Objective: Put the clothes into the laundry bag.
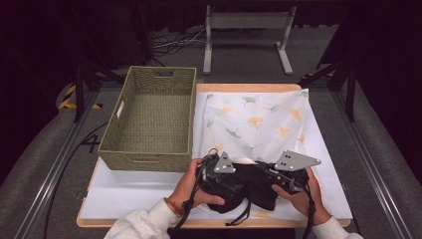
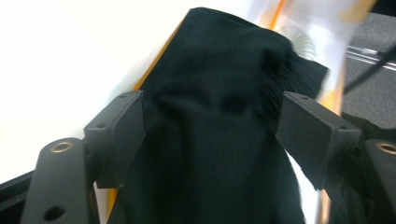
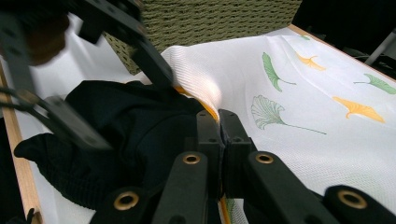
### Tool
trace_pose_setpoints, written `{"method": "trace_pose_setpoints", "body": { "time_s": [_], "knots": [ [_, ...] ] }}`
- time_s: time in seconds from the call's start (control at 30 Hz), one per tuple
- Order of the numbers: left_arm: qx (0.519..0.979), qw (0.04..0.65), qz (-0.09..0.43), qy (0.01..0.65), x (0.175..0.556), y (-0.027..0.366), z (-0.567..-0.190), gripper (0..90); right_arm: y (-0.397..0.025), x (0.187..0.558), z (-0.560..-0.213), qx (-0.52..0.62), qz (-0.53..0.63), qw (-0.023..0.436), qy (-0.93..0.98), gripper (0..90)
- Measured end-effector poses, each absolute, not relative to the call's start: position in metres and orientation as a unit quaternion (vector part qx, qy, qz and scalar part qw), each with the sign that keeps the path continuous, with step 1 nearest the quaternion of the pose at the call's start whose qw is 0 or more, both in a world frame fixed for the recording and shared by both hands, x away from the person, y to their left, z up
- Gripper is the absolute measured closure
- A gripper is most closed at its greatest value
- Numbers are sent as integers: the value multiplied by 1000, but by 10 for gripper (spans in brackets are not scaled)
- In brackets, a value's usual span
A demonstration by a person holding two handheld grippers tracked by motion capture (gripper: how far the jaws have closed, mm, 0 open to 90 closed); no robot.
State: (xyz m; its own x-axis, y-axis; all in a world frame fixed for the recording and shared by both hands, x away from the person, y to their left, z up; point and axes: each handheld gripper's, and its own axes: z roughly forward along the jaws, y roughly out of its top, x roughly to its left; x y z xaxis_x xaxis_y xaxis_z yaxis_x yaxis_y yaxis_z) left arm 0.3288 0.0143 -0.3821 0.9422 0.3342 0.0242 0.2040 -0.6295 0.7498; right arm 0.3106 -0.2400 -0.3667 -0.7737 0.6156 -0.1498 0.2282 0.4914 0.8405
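Now your left claw [image 2: 210,126] is open around the black cloth [image 2: 210,154] near the table's [image 1: 124,194] front edge; your right claw [image 3: 218,122] pinches it closed.

Beneath both claws the black garment [image 1: 244,186] hides part of the leaf-print cloth [image 1: 259,119], the left claw [image 2: 210,135] view is motion-blurred beyond its jaws and cuts the garment off at its bottom edge, and whether the right claw [image 3: 218,122] pinches fabric cannot be told.
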Motion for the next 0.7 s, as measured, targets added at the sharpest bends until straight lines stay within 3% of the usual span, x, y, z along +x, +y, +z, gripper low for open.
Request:
{"method": "trace_pose_setpoints", "body": {
  "time_s": [0.2, 0.37, 0.43, 0.47, 0.57, 0.7],
  "knots": [
    [897, 406, 89, 149, 313, 49, -390, 299, -238, 310, -366, 250, 437, 222, 835, 890],
    [910, 377, 93, 143, 311, 44, -411, 350, -236, 308, -365, 249, 438, 222, 835, 889],
    [915, 364, 100, 142, 312, 39, -417, 436, -235, 307, -365, 247, 439, 220, 835, 888],
    [919, 356, 104, 135, 313, 37, -419, 538, -235, 306, -365, 246, 439, 221, 836, 889],
    [928, 332, 116, 124, 313, 28, -424, 726, -234, 305, -365, 242, 440, 218, 837, 889],
    [930, 323, 122, 128, 314, 22, -423, 785, -232, 304, -364, 238, 442, 214, 838, 889]
  ]
}}
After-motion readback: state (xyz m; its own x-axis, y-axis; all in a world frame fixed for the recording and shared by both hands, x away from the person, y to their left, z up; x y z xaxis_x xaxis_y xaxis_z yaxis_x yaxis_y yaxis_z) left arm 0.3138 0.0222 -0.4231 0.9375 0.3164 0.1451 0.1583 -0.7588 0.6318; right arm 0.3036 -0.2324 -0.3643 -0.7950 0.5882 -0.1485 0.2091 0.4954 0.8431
